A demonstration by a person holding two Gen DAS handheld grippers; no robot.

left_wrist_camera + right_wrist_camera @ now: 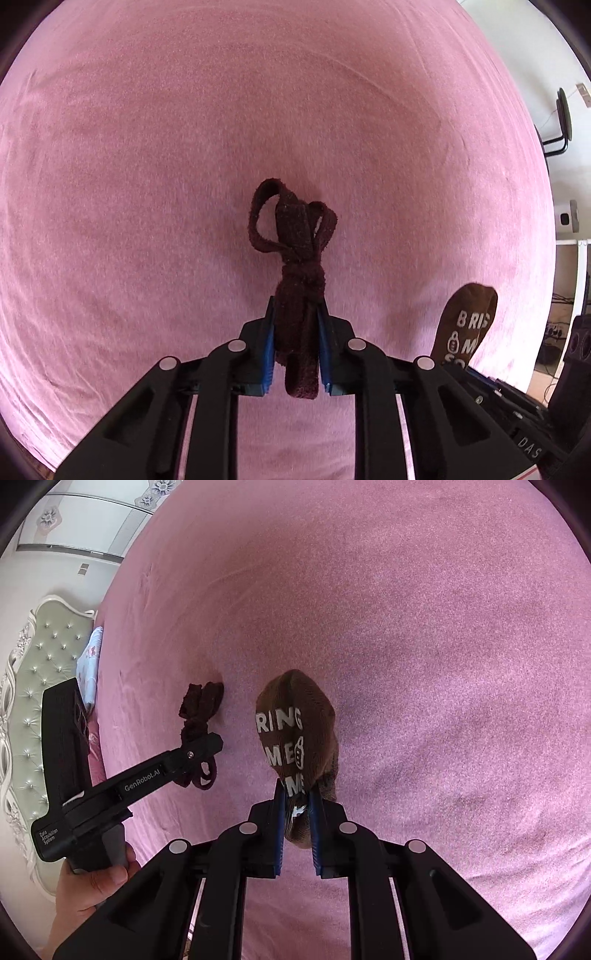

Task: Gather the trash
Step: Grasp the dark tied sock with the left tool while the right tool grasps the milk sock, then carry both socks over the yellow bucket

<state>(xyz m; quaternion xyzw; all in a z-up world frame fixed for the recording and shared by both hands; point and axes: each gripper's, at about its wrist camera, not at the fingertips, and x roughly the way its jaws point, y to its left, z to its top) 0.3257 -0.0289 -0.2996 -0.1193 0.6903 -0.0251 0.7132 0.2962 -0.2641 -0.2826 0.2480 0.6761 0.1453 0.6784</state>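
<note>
A dark maroon knotted cloth strip [295,258] lies on the pink bedsheet [147,147]. My left gripper [296,306] points steeply down at it, its blue pads closed on the strip's lower part below the knot. The right wrist view shows the same strip [201,705] with the left gripper [212,744] on it, held by a hand [92,886]. My right gripper [297,794] is shut on a brown sock [295,720] with white lettering, which sticks out beyond the fingers. That sock [467,321] also shows at the lower right of the left wrist view.
The pink sheet [443,627] fills most of both views. A padded green headboard [40,672] and a light patterned pillow [90,657] lie at the bed's left end. Beyond the bed's right edge are a black chair frame [554,140] and dark equipment with cables [576,339].
</note>
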